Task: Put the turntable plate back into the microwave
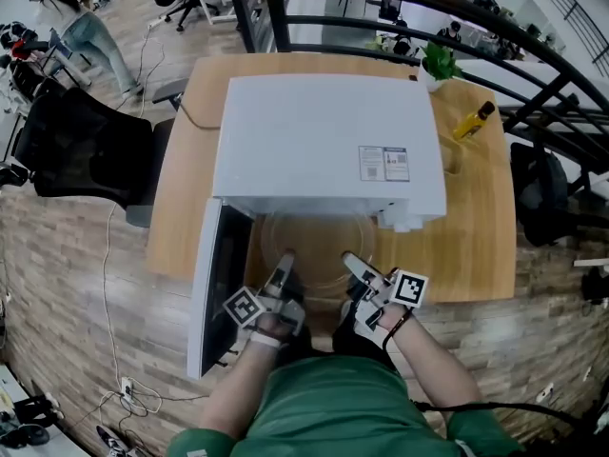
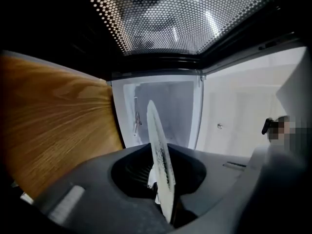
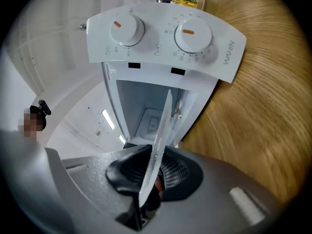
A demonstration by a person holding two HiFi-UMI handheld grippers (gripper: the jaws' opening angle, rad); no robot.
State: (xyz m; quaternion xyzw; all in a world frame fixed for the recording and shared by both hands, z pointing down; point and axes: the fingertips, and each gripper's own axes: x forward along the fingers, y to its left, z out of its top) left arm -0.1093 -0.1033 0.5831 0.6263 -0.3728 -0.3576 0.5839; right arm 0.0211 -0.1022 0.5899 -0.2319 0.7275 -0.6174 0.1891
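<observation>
The clear glass turntable plate hangs roughly level in front of the open white microwave, its far edge at the mouth of the cavity. My left gripper is shut on the plate's near left rim and my right gripper on its near right rim. In the left gripper view the plate shows edge-on, clamped between the jaws, with the cavity straight ahead. In the right gripper view the plate is likewise pinched edge-on below the control panel with two knobs.
The microwave door swings out to the left, beside my left gripper. The wooden table also carries a small plant and a yellow bottle at the back right. A black office chair stands left.
</observation>
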